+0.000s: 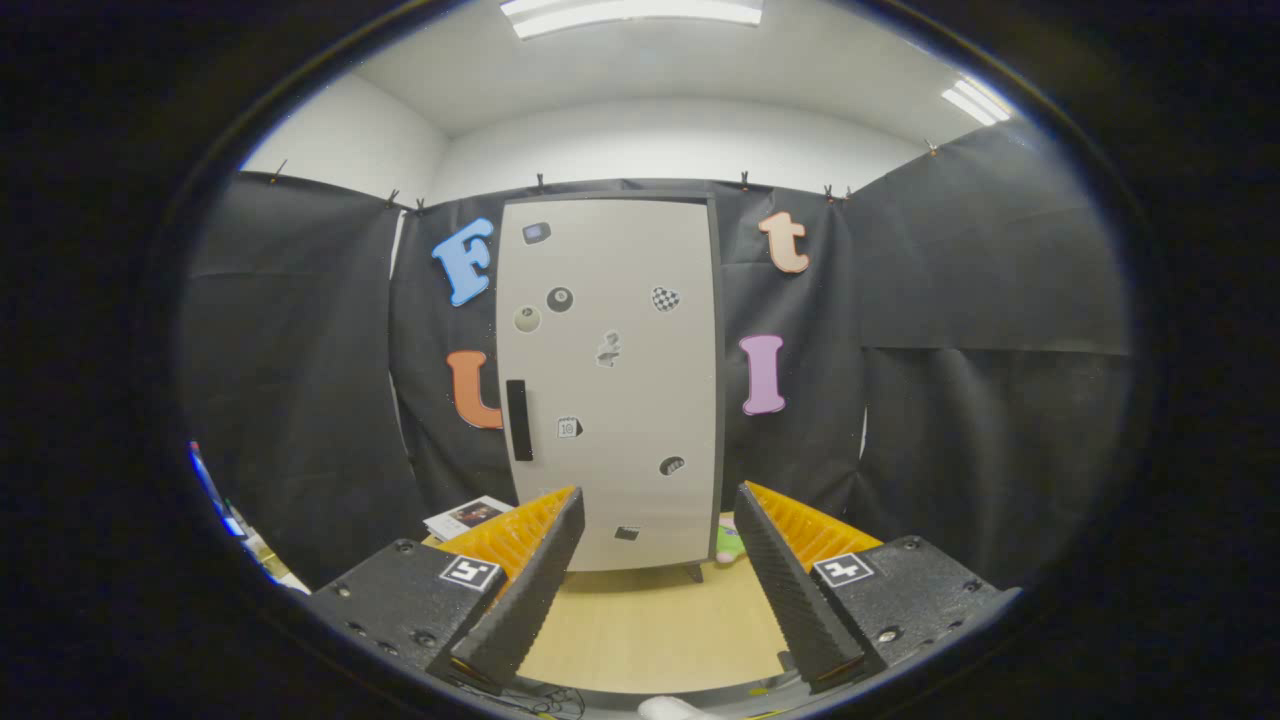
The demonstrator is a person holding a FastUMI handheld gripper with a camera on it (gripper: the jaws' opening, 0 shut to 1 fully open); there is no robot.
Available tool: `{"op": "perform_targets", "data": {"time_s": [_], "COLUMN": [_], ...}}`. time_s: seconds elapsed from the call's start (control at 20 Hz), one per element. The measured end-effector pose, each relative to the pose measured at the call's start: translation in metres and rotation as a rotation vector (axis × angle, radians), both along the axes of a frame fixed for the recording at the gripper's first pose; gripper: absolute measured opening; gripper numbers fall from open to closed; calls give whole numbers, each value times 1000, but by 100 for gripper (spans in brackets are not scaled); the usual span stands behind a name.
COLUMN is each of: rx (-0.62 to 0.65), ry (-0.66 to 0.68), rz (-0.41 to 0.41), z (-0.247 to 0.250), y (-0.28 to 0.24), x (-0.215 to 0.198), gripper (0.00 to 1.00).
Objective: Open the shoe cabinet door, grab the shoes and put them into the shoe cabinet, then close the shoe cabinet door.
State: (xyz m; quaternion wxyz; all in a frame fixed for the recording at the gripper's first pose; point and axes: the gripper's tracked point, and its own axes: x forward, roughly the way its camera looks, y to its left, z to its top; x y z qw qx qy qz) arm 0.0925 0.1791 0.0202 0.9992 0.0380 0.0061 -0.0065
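The shoe cabinet [610, 380] stands upright beyond my fingers, against the black cloth wall. Its pale grey door is shut and carries several small stickers. A black vertical handle [518, 420] sits on the door's left side. My gripper [660, 520] is open, with nothing between its fingers, some way back from the cabinet and pointing at its lower half. A small green and pink object [730, 543] peeks out by the cabinet's lower right corner, just behind my right finger; I cannot tell whether it is a shoe.
The cabinet rests on a light wooden surface [650, 625] that runs from its feet back to my fingers. A magazine or booklet [468, 515] lies left of the cabinet's base. Black cloth walls close in on the left, back and right.
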Motion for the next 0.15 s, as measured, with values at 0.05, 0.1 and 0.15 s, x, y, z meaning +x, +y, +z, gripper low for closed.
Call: {"op": "perform_targets", "data": {"time_s": [0.05,0.1,0.15], "rx": [-2,-4,-4], "ry": [-2,-3,-3], "rz": [0,-2,1], "z": [1,1,2], "y": [1,2,3], "x": [1,2,4], "gripper": [99,99,99]}}
